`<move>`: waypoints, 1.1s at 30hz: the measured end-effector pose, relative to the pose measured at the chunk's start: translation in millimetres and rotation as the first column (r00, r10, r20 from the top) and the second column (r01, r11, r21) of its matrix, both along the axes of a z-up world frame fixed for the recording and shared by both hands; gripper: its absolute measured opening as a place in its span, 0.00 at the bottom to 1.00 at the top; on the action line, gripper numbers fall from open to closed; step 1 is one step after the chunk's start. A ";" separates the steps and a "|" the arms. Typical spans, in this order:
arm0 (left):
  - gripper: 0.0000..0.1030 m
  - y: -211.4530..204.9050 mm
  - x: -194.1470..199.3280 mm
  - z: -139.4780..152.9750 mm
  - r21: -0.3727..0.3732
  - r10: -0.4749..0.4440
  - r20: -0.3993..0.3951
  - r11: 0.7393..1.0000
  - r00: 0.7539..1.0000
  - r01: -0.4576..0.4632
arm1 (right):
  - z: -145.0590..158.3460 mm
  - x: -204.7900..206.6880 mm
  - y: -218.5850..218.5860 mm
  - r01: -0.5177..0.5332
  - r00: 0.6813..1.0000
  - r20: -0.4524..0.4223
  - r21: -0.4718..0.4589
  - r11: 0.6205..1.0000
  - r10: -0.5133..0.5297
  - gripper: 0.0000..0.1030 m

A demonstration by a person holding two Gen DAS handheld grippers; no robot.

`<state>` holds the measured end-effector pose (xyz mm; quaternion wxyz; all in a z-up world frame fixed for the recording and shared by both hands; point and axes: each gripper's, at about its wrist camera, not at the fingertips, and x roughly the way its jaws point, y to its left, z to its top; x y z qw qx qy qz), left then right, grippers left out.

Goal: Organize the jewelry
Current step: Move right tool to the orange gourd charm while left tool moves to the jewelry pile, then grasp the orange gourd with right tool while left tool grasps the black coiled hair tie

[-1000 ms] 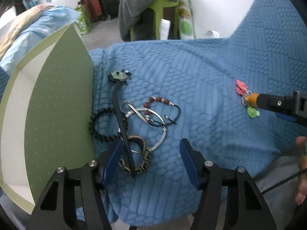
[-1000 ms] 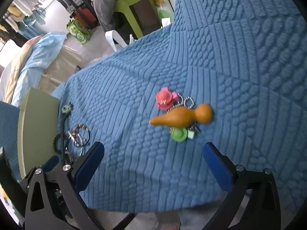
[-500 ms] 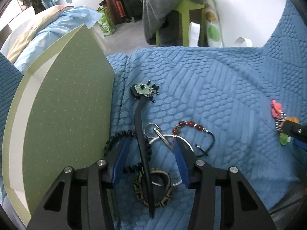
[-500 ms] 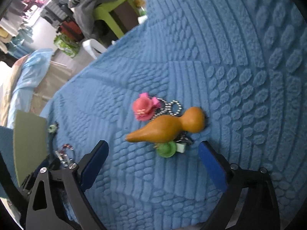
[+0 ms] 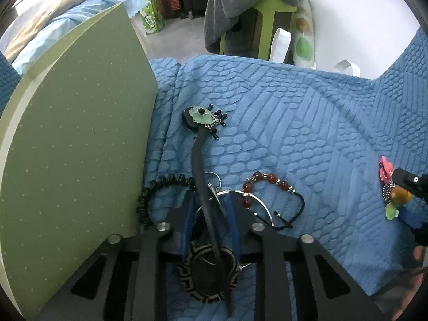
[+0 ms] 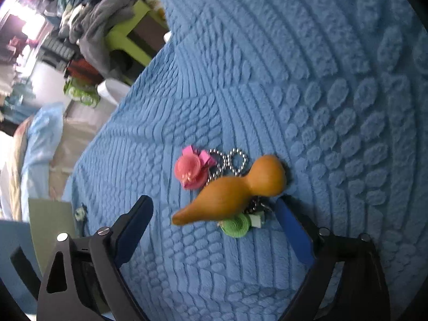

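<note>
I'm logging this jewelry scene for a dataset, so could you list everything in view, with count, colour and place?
bedspread: one, blue, under everything
box lid: one, green, left edge
hair stick: one, black with green flower, between the left tongs' pads
beaded bracelets: two, red and black, beside the stick
metal bangle: one, silver
woven bangle: one, tan and black
gourd charm: one, orange, on a ball chain
paper flowers: two, pink and green
stool: one, green, grey clothes on top
left tongs: closing on the stick
right tongs: open, straddling the gourd
</note>
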<state>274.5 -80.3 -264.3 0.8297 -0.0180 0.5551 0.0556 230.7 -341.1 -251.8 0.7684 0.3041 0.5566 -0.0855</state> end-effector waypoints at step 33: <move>0.05 1.9 -48.4 71.2 -0.168 -0.036 0.114 0.984 0.993 0.055 | 49.0 -29.5 36.9 -0.170 0.984 0.039 -0.125 0.977 0.176 0.26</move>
